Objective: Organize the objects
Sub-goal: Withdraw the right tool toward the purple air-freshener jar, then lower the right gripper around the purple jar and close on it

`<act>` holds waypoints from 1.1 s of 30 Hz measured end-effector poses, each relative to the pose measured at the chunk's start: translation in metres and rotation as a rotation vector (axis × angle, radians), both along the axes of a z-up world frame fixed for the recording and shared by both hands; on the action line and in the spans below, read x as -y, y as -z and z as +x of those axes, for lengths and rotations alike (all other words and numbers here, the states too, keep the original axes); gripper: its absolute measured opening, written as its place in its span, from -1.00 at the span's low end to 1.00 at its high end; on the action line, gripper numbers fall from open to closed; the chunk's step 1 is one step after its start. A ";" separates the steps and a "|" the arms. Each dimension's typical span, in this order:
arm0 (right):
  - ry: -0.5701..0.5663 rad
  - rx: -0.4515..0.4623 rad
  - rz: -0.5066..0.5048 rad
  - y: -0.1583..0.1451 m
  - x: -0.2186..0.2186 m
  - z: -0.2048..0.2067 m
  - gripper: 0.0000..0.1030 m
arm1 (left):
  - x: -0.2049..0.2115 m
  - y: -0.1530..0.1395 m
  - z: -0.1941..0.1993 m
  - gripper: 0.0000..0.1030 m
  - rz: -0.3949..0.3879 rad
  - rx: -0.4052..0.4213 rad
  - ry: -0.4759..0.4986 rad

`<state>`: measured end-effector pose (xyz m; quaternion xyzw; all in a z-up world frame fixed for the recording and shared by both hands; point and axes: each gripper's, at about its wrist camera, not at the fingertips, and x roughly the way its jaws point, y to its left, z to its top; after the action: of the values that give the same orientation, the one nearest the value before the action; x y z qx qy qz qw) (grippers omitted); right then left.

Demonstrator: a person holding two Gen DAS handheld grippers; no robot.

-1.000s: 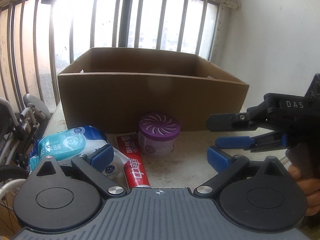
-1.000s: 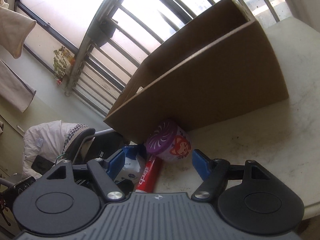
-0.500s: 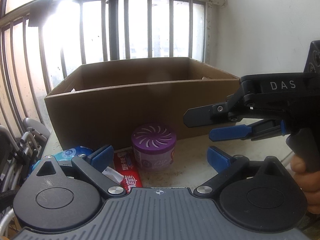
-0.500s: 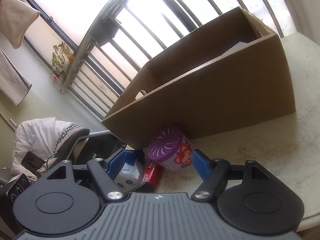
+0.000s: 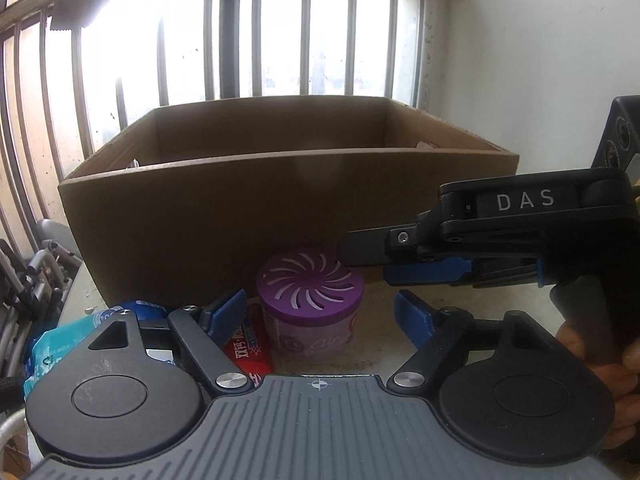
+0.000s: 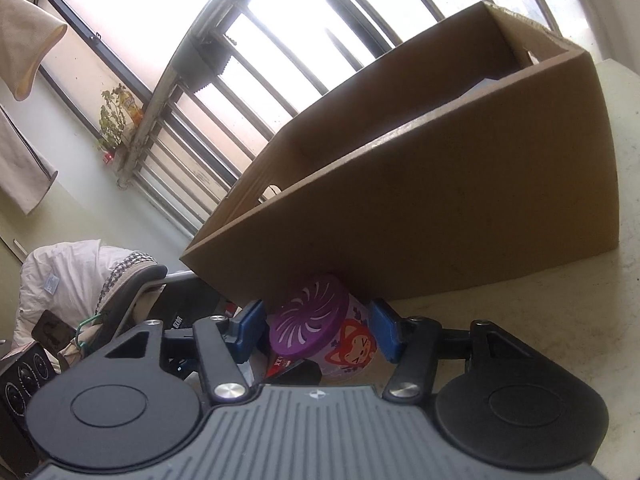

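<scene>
An open cardboard box (image 5: 288, 208) stands on the table (image 5: 384, 308), in front of the barred window (image 5: 248, 32) and left of the wall (image 5: 540, 60). An air-freshener jar (image 5: 310, 304) sits upright on the table just before the box's near wall, close to it or touching. Left of the jar lies a toothpaste tube (image 5: 246, 344), and further left a wipes pack (image 5: 60, 340) near the table's left edge. In the left wrist view the left gripper (image 5: 320, 314) straddles the jar and tube from the near side, while the right gripper (image 6: 318, 330) reaches in from the right, the jar between its closing fingers. A chair (image 6: 132, 284) stands beyond the table's left edge.
</scene>
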<state>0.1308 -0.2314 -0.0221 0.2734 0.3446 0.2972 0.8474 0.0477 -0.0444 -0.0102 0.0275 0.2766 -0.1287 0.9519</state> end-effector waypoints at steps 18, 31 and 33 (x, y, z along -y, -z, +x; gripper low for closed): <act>-0.051 -0.028 0.053 0.016 0.006 0.016 -0.35 | 0.004 0.018 0.011 0.53 -0.019 -0.080 -0.004; -0.001 -0.044 0.044 0.013 0.025 -0.007 -0.37 | 0.010 0.014 -0.002 0.53 -0.073 -0.104 0.025; 0.008 -0.049 0.045 0.013 0.029 -0.011 -0.37 | 0.013 0.013 -0.006 0.53 -0.071 -0.106 0.034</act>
<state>0.1196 -0.2601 -0.0350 0.3010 0.3573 0.2948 0.8336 0.0416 -0.0570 -0.0234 -0.0085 0.3211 -0.1559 0.9341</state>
